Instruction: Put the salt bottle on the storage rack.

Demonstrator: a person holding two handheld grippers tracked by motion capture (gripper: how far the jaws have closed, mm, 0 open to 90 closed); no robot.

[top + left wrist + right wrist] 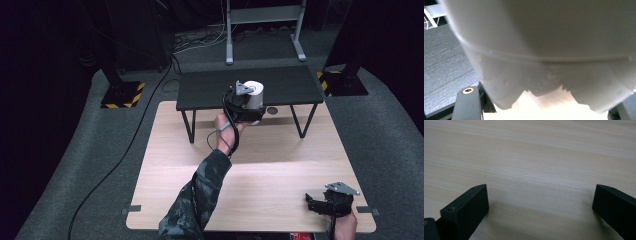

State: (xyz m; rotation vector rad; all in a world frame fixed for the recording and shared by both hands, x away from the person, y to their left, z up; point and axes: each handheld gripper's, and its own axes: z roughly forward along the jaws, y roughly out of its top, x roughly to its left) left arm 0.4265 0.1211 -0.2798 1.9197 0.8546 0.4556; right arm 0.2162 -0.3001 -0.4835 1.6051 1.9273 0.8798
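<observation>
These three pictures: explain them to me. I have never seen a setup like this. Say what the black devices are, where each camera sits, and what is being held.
No robot is here: a person holds a hand-operated two-jaw gripper in each hand. The high view looks down on a light wooden table with a small black bench-like shelf standing on its far part. The other two pictures come from cameras riding on the grippers, looking along their black jaws. The left gripper, reaching forward at the shelf's front edge, is closed around a white cylindrical container, which shows very close and blurred in the left gripper view. The right gripper rests near the table's near right corner, jaws wide apart, with bare wood between them.
</observation>
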